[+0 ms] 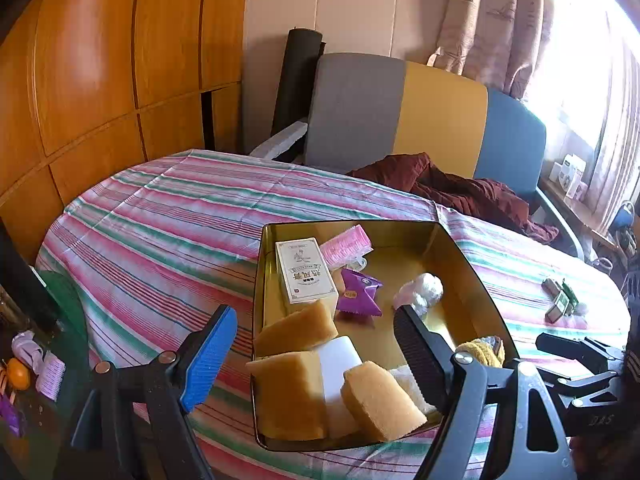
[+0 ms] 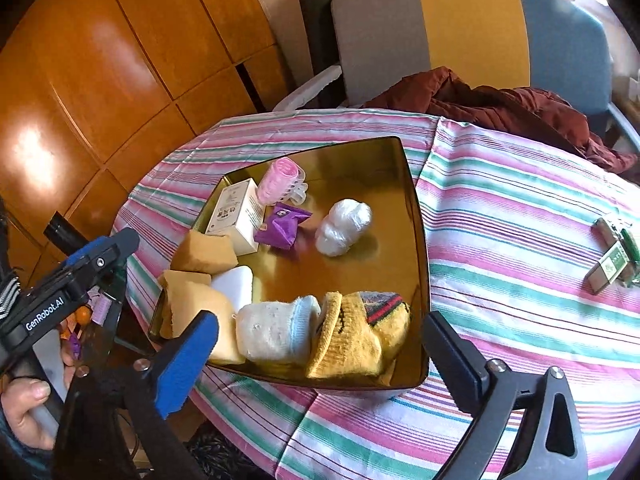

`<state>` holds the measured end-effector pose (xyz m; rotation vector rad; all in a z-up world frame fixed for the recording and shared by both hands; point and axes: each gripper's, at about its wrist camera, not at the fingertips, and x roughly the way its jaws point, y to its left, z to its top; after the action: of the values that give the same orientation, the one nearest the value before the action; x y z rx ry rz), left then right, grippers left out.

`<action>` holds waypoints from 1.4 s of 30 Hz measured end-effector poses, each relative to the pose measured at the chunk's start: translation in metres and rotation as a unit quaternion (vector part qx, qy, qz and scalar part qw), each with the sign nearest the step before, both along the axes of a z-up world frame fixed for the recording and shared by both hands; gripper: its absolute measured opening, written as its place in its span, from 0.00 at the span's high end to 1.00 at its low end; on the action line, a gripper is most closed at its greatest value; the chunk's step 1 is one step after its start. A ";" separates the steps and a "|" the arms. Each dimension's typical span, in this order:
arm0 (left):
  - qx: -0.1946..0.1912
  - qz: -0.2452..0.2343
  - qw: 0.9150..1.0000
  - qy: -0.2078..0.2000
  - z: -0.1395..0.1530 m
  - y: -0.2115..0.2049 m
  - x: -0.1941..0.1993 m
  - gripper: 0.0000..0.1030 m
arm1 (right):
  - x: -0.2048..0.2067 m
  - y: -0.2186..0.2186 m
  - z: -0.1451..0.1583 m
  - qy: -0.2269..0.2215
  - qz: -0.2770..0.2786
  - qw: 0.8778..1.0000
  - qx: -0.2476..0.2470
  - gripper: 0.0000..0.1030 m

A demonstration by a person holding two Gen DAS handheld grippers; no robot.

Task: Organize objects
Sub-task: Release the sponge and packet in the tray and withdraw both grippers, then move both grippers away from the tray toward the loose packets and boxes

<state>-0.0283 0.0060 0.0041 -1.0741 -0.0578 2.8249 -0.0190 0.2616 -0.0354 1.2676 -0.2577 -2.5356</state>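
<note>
Both grippers open wide, nothing between the fingers. Left gripper [image 1: 316, 350] hangs over the near left part of the gold tin [image 2: 422, 240]; right gripper [image 2: 320, 354] hangs over its near edge, above the socks. Tin sits on the striped tablecloth [image 2: 520, 208], which covers the table. Inside the tin, far left corner: white box [image 2: 236, 216] with a pink hair roller [image 2: 280, 182] just behind it and a purple packet [image 2: 284, 224] touching its right side. White plastic bundle [image 2: 344, 222] sits alone mid-tin, apart from the rest. Near left side: tan sponges [image 2: 202, 254] packed together with a white block [image 2: 234, 286] between them. Near edge: white sock [image 2: 276, 330] and yellow sock [image 2: 352, 336] side by side, touching. Outside the tin, a green-and-white small box [image 2: 610, 264] lies on the cloth well to the right; something green is beside it, can't tell what. Dark red jacket [image 2: 500, 104] is heaped at the far table edge against a grey, yellow and blue chair back [image 2: 472, 28]. A person's hand [image 2: 28, 404] holds the left gripper's handle at the lower left of the right wrist view.
</note>
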 end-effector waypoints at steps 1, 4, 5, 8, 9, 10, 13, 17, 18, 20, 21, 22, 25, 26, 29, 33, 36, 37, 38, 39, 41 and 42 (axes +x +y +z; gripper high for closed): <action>-0.001 -0.002 1.000 0.000 0.000 0.001 0.001 0.20 | 0.000 0.000 0.000 0.000 -0.001 1.000 0.001 0.00; -0.006 -0.004 1.000 0.004 0.001 0.003 0.003 0.20 | 0.003 -0.001 -0.001 0.002 -0.003 1.000 0.008 0.00; -0.010 -0.004 1.000 0.006 0.001 0.004 0.004 0.20 | 0.003 -0.001 -0.001 0.003 -0.005 1.000 0.011 0.00; -0.011 -0.006 1.000 0.010 0.002 0.006 0.006 0.20 | 0.005 0.000 0.000 0.007 -0.010 1.000 0.019 0.00; -0.010 -0.009 1.000 0.011 0.002 0.007 0.007 0.20 | 0.005 0.000 0.000 0.009 -0.012 1.000 0.021 0.00; -0.012 -0.010 1.000 0.011 0.003 0.008 0.008 0.20 | 0.006 0.001 0.000 0.010 -0.014 1.000 0.022 0.00; -0.014 -0.013 1.000 0.011 0.003 0.010 0.008 0.20 | 0.007 0.004 0.001 0.014 -0.020 0.999 0.024 0.00; -0.008 -0.022 1.000 0.005 0.001 0.012 0.007 0.20 | 0.008 0.011 0.000 0.013 -0.031 0.999 0.022 0.00; -0.008 -0.024 1.000 0.004 0.000 0.013 0.007 0.20 | 0.008 0.014 -0.001 0.012 -0.034 0.999 0.022 0.00; -0.008 -0.026 1.000 0.004 0.000 0.014 0.008 0.20 | 0.009 0.017 -0.001 0.011 -0.039 0.999 0.021 0.00; -0.008 -0.029 1.000 0.005 0.000 0.015 0.009 0.20 | 0.009 0.019 -0.002 0.011 -0.042 0.999 0.021 0.00; -0.011 -0.030 0.999 0.006 0.001 0.016 0.009 0.20 | 0.010 0.020 -0.003 0.010 -0.045 0.999 0.021 0.00; -0.019 -0.031 0.999 0.009 0.002 0.018 0.011 0.20 | 0.010 0.026 -0.005 0.007 -0.051 0.998 0.021 0.00; -0.020 -0.031 0.999 0.009 0.002 0.019 0.011 0.20 | 0.011 0.028 -0.006 0.006 -0.054 0.998 0.021 0.00; -0.028 -0.031 0.999 0.008 0.003 0.021 0.011 0.20 | 0.012 0.035 -0.007 0.004 -0.061 0.998 0.023 0.00; -0.038 -0.036 0.998 0.017 0.008 0.026 0.014 0.20 | 0.013 0.046 -0.008 0.002 -0.072 0.997 0.031 0.00; -0.053 -0.039 0.997 0.033 0.014 0.030 0.018 0.20 | 0.013 0.058 -0.008 -0.001 -0.084 0.996 0.036 0.00; -0.055 -0.040 0.997 0.035 0.015 0.031 0.019 0.20 | 0.013 0.063 -0.008 -0.001 -0.089 0.995 0.037 0.00; -0.059 -0.043 0.997 0.039 0.017 0.033 0.020 0.20 | 0.013 0.067 -0.007 -0.001 -0.093 0.995 0.039 0.00; -0.062 -0.046 0.996 0.042 0.018 0.036 0.021 0.20 | 0.013 0.071 -0.007 -0.001 -0.097 0.994 0.041 0.00; -0.069 -0.052 0.995 0.047 0.021 0.041 0.022 0.20 | 0.014 0.080 -0.006 -0.002 -0.104 0.993 0.047 0.00; -0.071 -0.054 0.995 0.049 0.022 0.043 0.023 0.20 | 0.014 0.084 -0.005 -0.002 -0.108 0.993 0.050 0.00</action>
<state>-0.0054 0.0493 0.0261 -0.9303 0.2085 2.8133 -0.0054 0.3461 -0.0408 1.3474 -0.2866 -2.7583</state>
